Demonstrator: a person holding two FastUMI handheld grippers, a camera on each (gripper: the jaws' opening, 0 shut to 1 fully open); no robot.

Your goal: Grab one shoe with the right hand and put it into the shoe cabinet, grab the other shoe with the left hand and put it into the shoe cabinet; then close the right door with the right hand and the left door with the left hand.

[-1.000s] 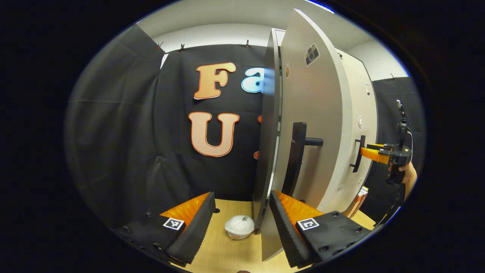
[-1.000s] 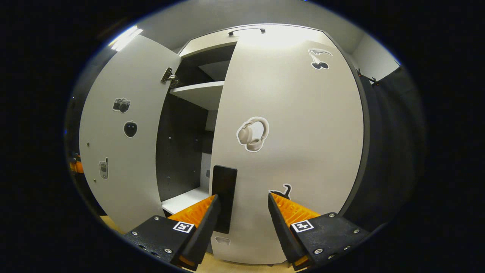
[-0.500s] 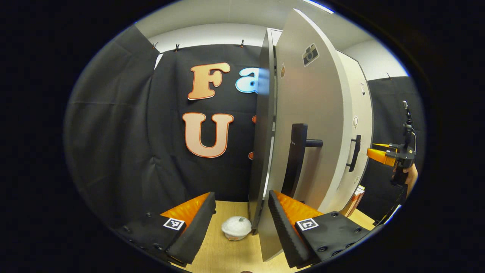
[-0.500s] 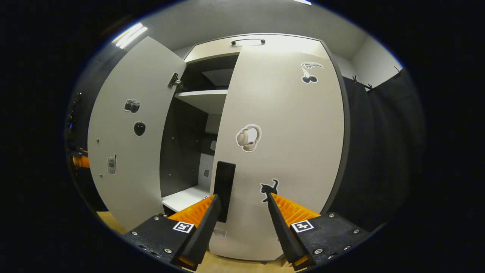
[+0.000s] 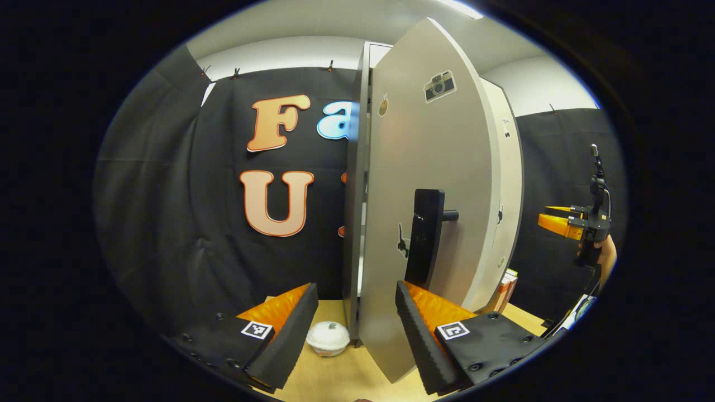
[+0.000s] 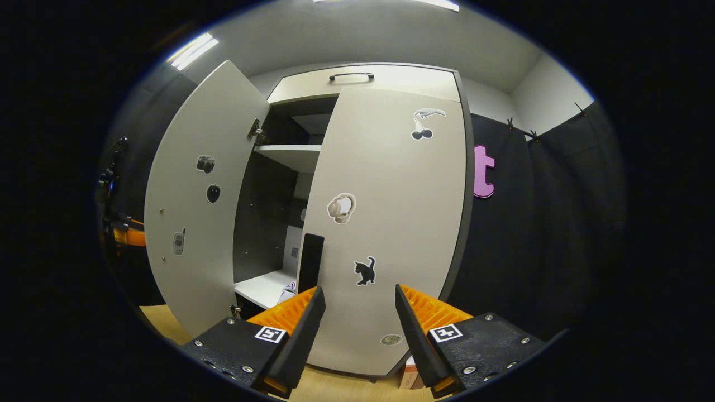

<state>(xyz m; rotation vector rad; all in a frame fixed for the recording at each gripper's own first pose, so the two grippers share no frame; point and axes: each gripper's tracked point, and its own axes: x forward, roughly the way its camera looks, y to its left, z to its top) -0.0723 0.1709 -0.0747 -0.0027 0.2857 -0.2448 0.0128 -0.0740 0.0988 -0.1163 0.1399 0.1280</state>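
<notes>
In the right gripper view the tall pale shoe cabinet (image 6: pixel 366 78) has its right door (image 6: pixel 402 223) swung against the cabinet front, with a black handle (image 6: pixel 310 262) at its left edge. The left door (image 6: pixel 195 223) stands wide open. A bit of a white shoe (image 6: pixel 287 289) shows on the lower shelf inside. My right gripper (image 6: pixel 354 329) is open and empty, a short way back from the right door. In the left gripper view my left gripper (image 5: pixel 354 335) is open and empty just below the left door (image 5: pixel 430 167) and its black handle (image 5: pixel 424 237). The right gripper (image 5: pixel 561 223) hangs far right.
A white lidded bowl (image 5: pixel 328 338) sits on the wooden floor (image 5: pixel 335 374) by the cabinet's left foot. A small box (image 5: pixel 504 287) leans at the cabinet's base, seen again as the box (image 6: pixel 410 371). A hand (image 5: pixel 604 257) holds the right gripper. Black cloth walls surround the cabinet.
My right gripper has drawn back from the right door, which now looks smaller. The left gripper view has shifted so the left door's outer face and handle show more fully.
</notes>
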